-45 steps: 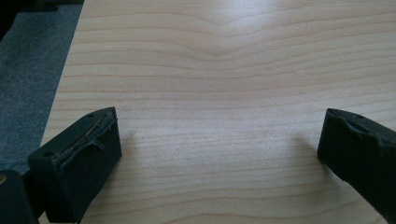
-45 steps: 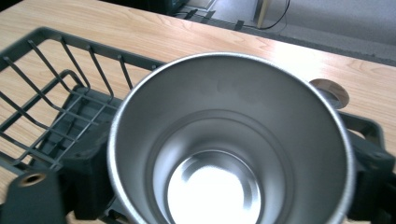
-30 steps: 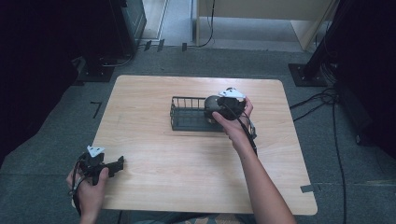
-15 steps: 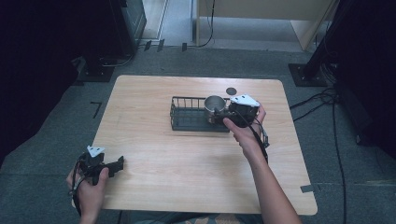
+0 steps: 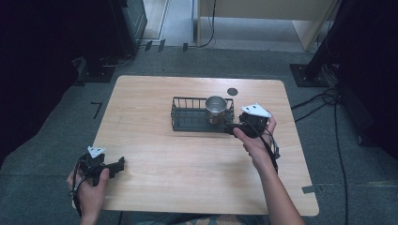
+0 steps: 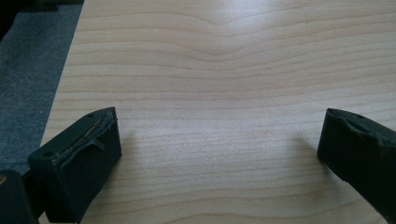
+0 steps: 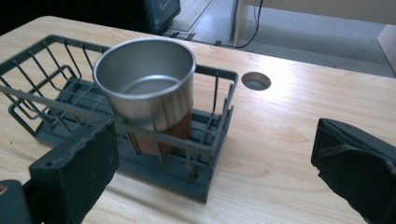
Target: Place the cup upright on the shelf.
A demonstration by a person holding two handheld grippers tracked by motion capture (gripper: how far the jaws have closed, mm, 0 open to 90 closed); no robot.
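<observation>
Fingers (image 7: pixel 77 172) of my right gripper (image 5: pixel 233 127) stand wide apart and hold nothing; the metal cup (image 7: pixel 147 91) sits upright in the right end of the wire rack (image 7: pixel 44 93), just ahead of them. I judge the placing done, so I would draw this hand straight back, level, keeping the near pad off the rack's rail. My left gripper (image 5: pixel 119 163) rests parted on the bare table (image 6: pixel 224 70), well apart from the rack.

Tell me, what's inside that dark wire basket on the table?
A shiny metal cup stands upright at one end of the wire basket; the rest of the basket looks bare. The cup seems empty, though its rim hides part of its bottom.
</observation>
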